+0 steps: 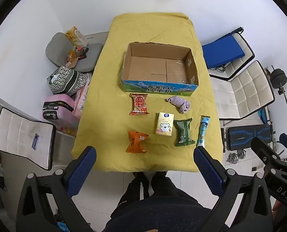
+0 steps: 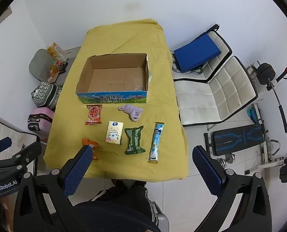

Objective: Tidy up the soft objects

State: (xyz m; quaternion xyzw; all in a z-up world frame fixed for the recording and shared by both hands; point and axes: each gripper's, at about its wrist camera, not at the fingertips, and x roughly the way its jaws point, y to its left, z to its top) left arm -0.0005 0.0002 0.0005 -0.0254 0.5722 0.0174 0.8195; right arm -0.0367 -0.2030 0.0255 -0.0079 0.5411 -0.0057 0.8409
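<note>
An open, empty cardboard box [image 1: 191,65] [image 2: 83,77] sits on a yellow-covered table [image 1: 108,96] [image 2: 162,100]. In front of it lie a red snack pack [image 1: 139,104] [image 2: 93,114], a rolled purple cloth [image 1: 179,103] [image 2: 132,111], a tissue pack [image 1: 164,124] [image 2: 114,132], a green packet [image 1: 183,132] [image 2: 134,140], a blue tube sachet [image 1: 203,130] [image 2: 156,141] and an orange packet [image 1: 136,142] [image 2: 89,145]. My left gripper [image 1: 144,154] and right gripper [image 2: 141,154] are open and empty, held high above the table's near edge.
Left of the table are a grey chair [image 1: 56,52], a patterned bag [image 1: 66,80] and a pink suitcase [image 1: 56,108]. Right are white chairs [image 2: 220,89], a blue cushion [image 2: 197,53], a weight bench [image 2: 238,138] and a barbell [image 2: 282,116]. My legs are below.
</note>
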